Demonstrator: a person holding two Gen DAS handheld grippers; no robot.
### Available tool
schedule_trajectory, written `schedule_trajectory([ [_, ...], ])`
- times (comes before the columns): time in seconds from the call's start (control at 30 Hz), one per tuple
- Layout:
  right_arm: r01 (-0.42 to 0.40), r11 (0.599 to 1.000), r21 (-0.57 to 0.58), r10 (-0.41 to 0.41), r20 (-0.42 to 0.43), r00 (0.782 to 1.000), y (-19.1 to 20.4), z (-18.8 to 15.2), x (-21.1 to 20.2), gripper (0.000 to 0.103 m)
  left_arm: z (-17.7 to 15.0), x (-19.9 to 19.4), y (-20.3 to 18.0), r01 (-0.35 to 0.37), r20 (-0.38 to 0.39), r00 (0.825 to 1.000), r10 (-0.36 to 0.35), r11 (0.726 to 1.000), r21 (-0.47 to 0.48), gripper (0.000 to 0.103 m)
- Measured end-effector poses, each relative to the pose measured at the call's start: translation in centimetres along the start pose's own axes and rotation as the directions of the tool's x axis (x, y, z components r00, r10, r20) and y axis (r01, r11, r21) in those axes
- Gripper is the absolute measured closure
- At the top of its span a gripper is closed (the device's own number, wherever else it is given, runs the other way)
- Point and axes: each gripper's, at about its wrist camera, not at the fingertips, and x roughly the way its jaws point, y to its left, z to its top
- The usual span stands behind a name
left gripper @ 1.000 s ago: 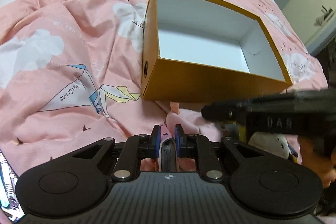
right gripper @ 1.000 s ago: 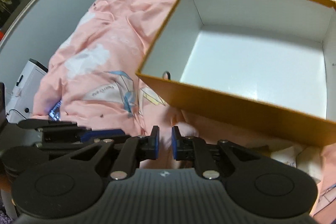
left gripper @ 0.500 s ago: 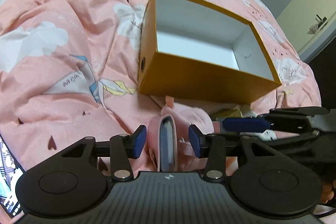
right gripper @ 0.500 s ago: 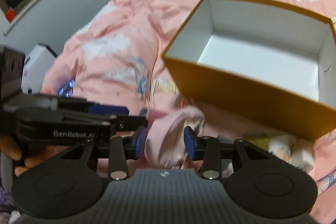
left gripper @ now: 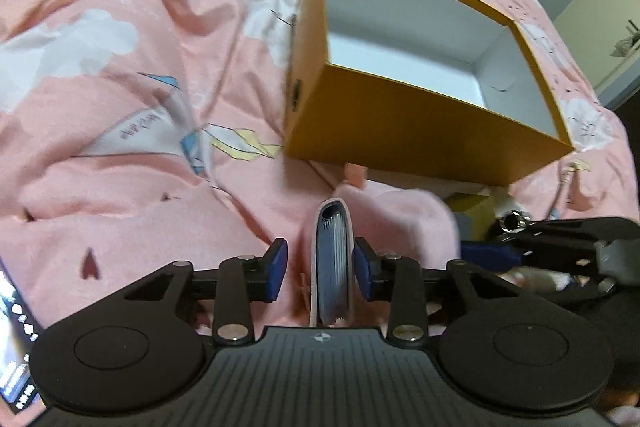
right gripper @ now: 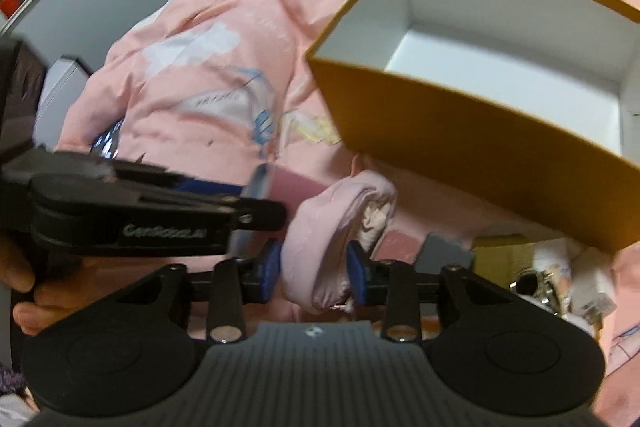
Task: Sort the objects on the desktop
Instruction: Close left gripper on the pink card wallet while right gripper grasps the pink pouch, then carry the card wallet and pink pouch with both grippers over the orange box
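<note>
A pink pouch (left gripper: 334,263) stands on edge between the fingers of my left gripper (left gripper: 320,269), which is open with gaps on both sides. My right gripper (right gripper: 314,267) is closed around the pouch's soft pink end (right gripper: 332,231). An open orange box (left gripper: 420,131) with a white inside sits just beyond on the pink quilt; it also shows in the right wrist view (right gripper: 460,131). The left gripper's body (right gripper: 132,215) lies at the left of the right wrist view, and the right gripper (left gripper: 560,247) at the right of the left wrist view.
Small items lie to the right below the box: a yellow carton (right gripper: 504,259), a grey card (right gripper: 444,255), a metal piece (right gripper: 532,283) and a white adapter (right gripper: 588,291). A phone screen (left gripper: 16,339) glows at the far left. The quilt (left gripper: 120,67) is rumpled.
My left gripper has opened and let go of the pouch. My right gripper has opened, then closed around the pouch's soft end. Both views have drawn back from the box.
</note>
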Motion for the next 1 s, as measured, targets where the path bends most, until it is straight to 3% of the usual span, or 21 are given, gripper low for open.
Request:
schedule_trajectory([
  [0.13,0.023,0.999,0.042,-0.024,0.035,0.999,-1.1,0.7,-0.4,0.071,0.0,0.7,0.0,0.023,-0.032,0.999,-0.023,1.0,0.007,0.063],
  [0.2,0.015,0.999,0.042,-0.017,0.036,0.999,-1.0,0.8,-0.1,0.079,-0.1,1.1,-0.7,0.025,-0.033,0.999,-0.024,0.999,0.024,0.073],
  [0.4,-0.017,0.998,0.068,0.013,0.058,0.998,-0.9,0.6,-0.6,0.082,-0.2,0.2,-1.0,-0.01,0.014,1.0,0.01,1.0,0.027,0.083],
  [0.7,-0.106,0.992,0.07,0.094,0.154,0.984,-1.0,2.0,-6.1,0.082,0.3,-5.2,-3.1,-0.041,0.159,0.987,0.029,0.996,0.074,0.084],
  [1.0,-0.151,0.988,0.03,0.135,0.292,0.947,-0.7,5.0,-12.9,0.082,3.4,-10.5,-5.4,-0.017,0.31,0.95,-0.025,0.991,0.133,0.084],
])
